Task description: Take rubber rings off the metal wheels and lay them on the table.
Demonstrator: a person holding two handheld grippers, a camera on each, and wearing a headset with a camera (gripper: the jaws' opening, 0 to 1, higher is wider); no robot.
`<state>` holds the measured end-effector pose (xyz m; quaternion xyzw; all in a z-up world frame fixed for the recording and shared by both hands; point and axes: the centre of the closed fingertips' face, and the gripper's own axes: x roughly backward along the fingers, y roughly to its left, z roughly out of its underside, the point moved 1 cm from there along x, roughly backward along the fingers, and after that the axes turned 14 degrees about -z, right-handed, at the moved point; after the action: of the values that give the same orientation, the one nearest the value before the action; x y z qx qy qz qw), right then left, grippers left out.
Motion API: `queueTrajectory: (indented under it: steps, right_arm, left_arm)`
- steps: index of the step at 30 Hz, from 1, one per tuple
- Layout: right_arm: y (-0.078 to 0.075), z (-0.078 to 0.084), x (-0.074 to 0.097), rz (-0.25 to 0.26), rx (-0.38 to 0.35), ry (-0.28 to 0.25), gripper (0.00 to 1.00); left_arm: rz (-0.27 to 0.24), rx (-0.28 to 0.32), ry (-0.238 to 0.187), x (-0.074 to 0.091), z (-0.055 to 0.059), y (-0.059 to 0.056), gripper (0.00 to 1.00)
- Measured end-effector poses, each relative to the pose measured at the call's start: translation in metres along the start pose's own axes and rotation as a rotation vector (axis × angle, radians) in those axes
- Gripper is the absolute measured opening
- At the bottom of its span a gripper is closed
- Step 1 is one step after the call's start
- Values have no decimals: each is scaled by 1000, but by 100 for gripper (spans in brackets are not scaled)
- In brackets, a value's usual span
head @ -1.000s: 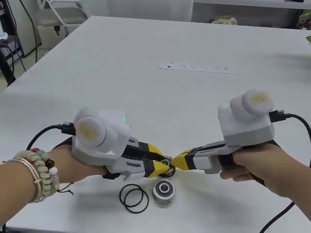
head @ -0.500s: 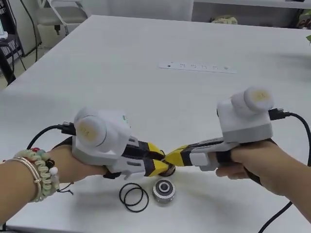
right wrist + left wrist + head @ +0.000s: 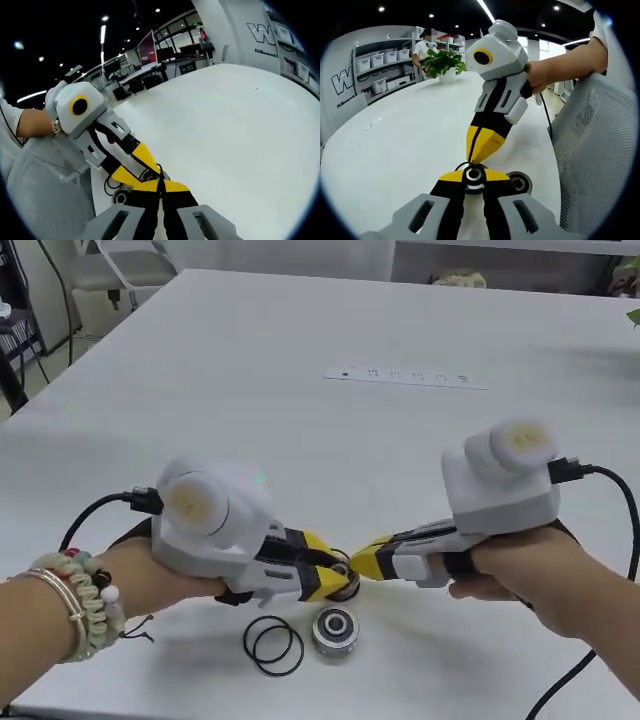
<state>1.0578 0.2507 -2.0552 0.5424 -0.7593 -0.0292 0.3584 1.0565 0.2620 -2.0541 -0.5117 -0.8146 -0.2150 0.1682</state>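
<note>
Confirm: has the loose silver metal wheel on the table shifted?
No. The silver metal wheel stays just right of the two black rubber rings, as before.

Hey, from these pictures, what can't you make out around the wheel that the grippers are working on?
Held wheel: head view, jaws of the left gripper cover its rim.
Any ring pinched by the right gripper: right gripper view, its shut tips hide the contact.
Loose wheel on the table: left gripper view, partly behind a jaw; head view, too small to tell if it carries a ring.
</note>
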Motion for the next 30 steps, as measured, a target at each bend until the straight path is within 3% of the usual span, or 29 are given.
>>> queueTrajectory:
  steps: [5,11,15,18,20,24,30]
  right_arm:
    - [0,1,-1,-17,-47,-5,0]
    - [1,-2,1,-16,-67,-21,0]
    - [0,-1,1,-2,-54,-5,0]
    - [2,-2,-1,0,-52,-1,0]
    - [-1,1,-1,18,-56,15,0]
    - [0,0,0,20,-39,23,0]
    - [3,-5,-1,12,-23,19,0]
  left_arm:
    - [10,-55,6,2,-1,0,10]
    - [21,-38,-12,10,-12,3,20]
    - [22,-47,-20,17,-17,4,30]
    - [59,-50,29,25,-15,0,33]
    - [77,-64,10,31,-21,-2,38]
    - [95,-48,11,42,-30,-3,51]
    - [76,-67,-4,63,-44,2,59]
